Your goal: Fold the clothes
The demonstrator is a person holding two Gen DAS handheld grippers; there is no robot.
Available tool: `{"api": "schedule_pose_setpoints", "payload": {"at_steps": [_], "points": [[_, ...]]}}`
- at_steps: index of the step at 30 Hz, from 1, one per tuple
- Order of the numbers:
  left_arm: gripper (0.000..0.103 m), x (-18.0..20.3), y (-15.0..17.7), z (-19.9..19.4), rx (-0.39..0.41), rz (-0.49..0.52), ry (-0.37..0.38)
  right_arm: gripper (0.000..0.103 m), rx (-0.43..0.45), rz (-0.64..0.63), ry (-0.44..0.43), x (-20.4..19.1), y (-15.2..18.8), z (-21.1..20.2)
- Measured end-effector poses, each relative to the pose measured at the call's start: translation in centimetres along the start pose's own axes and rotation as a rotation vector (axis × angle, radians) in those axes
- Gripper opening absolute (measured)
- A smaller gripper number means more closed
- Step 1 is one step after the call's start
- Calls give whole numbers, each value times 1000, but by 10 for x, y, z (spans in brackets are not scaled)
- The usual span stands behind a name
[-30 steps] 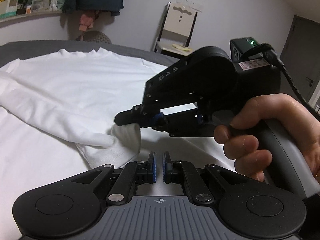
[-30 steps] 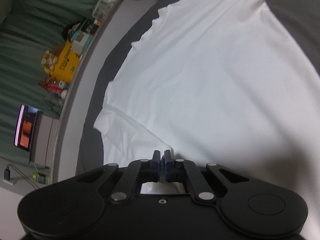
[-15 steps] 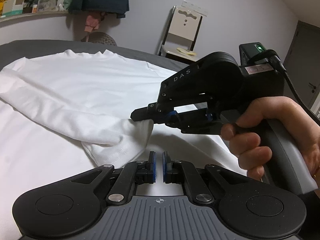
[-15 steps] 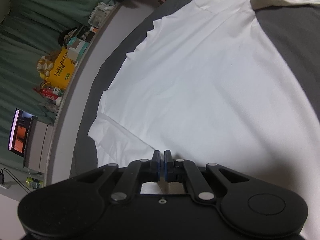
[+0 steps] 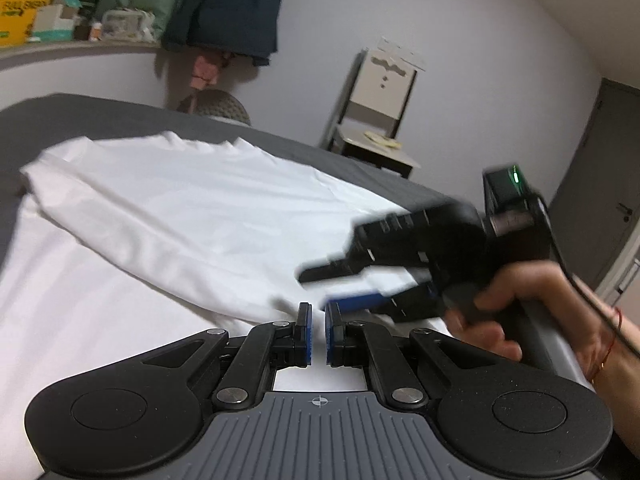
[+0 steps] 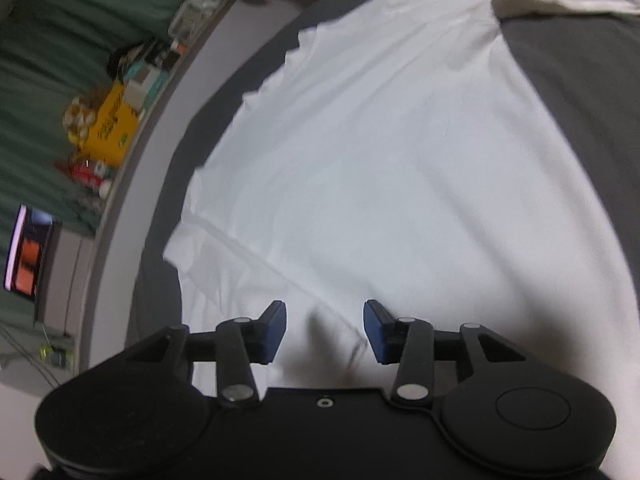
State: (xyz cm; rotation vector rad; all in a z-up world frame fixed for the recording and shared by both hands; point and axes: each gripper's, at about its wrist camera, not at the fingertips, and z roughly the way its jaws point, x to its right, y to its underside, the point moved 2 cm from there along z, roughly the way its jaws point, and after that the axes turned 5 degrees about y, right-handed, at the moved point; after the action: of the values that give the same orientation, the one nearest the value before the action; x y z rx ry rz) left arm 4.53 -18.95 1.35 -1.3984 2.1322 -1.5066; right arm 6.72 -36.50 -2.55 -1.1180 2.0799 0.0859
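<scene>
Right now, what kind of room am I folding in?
Most likely a bedroom at home. The white shirt lies on a bed with a dark grey sheet, a dark jacket hangs on the wall, and a cluttered ledge runs behind the bed.

chair (image 5: 384, 120) by wall | yellow box (image 6: 112, 128) on shelf | screen (image 6: 26, 256) lit

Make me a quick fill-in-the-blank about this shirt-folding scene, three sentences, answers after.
1. The garment spread on the bed is ____ in colour.
2. The bed cover under it is ____.
3. The right tool has its jaws opening, with ____ gripped between them.

Answers: white; grey; nothing
</scene>
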Motion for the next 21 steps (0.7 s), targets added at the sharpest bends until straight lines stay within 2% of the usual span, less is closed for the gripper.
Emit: {"api": "schedule_pose_setpoints", "payload": {"at_steps": [6, 10, 12, 14, 16, 21], "points": [[4, -39, -18, -26, 13, -14, -114, 40, 7, -28, 2, -3, 4, 2], [4, -61, -20, -37, 15, -8, -172, 24, 3, -50, -2, -5, 6, 3], [4, -71, -20, -39, 34, -21, -192, 21, -5, -58, -2, -5, 8, 4], [4, -80, -15, -37, 59, -42, -206, 12, -7, -71, -1, -5, 9, 5], [4, -88, -5, -37, 82, -50, -215, 7, -3, -80, -5, -5, 9, 5], [4, -97, 17, -28, 53, -61, -226, 6, 30, -55, -43, -4, 7, -4]]}}
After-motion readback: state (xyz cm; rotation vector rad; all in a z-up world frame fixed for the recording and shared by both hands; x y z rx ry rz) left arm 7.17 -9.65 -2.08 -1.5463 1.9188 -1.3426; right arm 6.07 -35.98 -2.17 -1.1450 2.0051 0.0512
